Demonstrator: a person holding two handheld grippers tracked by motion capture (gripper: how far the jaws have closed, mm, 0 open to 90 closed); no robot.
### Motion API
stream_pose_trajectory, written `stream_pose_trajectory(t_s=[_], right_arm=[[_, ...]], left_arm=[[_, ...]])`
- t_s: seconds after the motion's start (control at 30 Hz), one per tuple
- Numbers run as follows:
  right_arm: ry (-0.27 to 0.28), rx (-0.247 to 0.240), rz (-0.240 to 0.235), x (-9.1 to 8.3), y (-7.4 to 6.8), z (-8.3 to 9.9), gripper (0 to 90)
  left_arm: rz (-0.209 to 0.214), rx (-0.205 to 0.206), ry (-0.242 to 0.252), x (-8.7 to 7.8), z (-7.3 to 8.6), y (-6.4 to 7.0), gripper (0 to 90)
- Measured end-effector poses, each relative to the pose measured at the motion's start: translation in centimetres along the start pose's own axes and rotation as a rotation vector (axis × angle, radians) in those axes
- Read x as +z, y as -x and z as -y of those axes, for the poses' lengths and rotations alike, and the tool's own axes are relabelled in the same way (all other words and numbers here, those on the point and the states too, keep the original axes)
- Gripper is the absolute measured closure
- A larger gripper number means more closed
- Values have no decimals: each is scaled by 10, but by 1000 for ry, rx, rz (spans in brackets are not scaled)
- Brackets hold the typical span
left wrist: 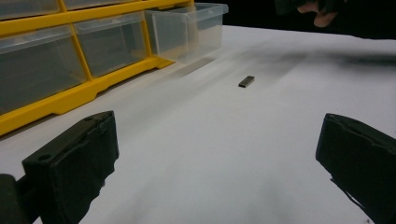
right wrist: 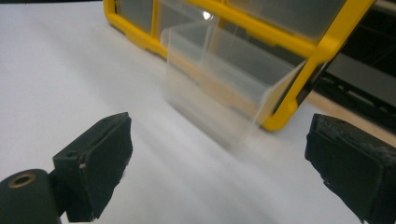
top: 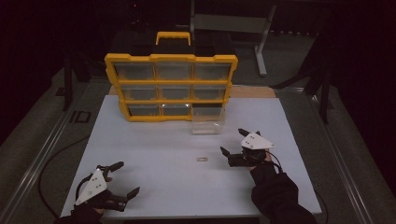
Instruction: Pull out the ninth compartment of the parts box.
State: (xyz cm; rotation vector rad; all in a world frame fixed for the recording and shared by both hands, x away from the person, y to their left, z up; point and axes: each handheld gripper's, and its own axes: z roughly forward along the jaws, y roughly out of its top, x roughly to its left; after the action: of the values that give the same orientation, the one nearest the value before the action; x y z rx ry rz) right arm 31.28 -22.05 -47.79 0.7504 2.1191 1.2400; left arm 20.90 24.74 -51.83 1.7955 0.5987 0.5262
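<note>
Both grippers empty rn, jaws spread wide. R gripper (top: 233, 141) sits near the table's right edge, just short of the clear drawer (top: 207, 122), which is pulled out of the organizer's (top: 171, 87) bottom-right slot at the far edge. Small metal piece (top: 202, 159) lies mid-table, just left of R gripper. L gripper (top: 127, 178) parked by the near-left corner. I think the piece goes in the drawer, so I'd come down square over it, pinch its narrow sides, lift clear before moving.
</note>
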Motion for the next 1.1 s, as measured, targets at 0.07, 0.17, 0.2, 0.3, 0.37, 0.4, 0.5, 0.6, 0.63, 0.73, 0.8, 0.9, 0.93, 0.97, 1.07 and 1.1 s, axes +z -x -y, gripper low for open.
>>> stream_pose_trajectory(t_s=[0.07,0.17,0.2,0.3,0.37,0.4,0.5,0.6,0.63,0.73,0.8,0.9,0.93,0.97,1.07,1.1], right_arm=[[-14,-1,-7,-1,-3,7,72],[-25,2,-13,-4,-5,16,72],[-28,-3,-10,-5,-5,19,72],[-39,0,-10,-7,-9,25,72],[-40,6,-16,-11,-11,28,72],[-35,4,-19,-13,-12,29,72],[-28,2,-23,-21,-15,31,73],[-23,-7,-12,-30,-21,36,73],[-27,-13,-9,-32,-22,39,73],[-22,-16,10,-39,-24,44,73],[-19,-16,17,-43,-24,44,73],[-20,-38,36,-47,-27,45,73],[-16,-37,42,-48,-27,45,73],[-15,-34,38,-50,-27,44,73],[-19,-55,50,-55,-27,46,73],[-22,-54,54,-57,-27,47,73]], left_arm=[[0,0,-1,0,0,0,0],[0,1,-1,0,0,0,0],[0,1,-1,0,0,0,0],[0,1,1,0,0,0,0],[1,1,1,0,0,0,0],[0,1,0,0,0,0,0],[0,1,0,0,0,0,0],[0,-1,2,0,0,0,0],[0,0,1,0,0,0,0],[0,1,-1,0,0,0,0],[-1,2,-2,0,0,0,0],[1,0,0,0,0,0,0],[0,1,-1,0,0,0,0],[0,1,-2,0,0,0,0],[1,0,0,0,0,0,0],[2,-1,0,0,0,0,0]])
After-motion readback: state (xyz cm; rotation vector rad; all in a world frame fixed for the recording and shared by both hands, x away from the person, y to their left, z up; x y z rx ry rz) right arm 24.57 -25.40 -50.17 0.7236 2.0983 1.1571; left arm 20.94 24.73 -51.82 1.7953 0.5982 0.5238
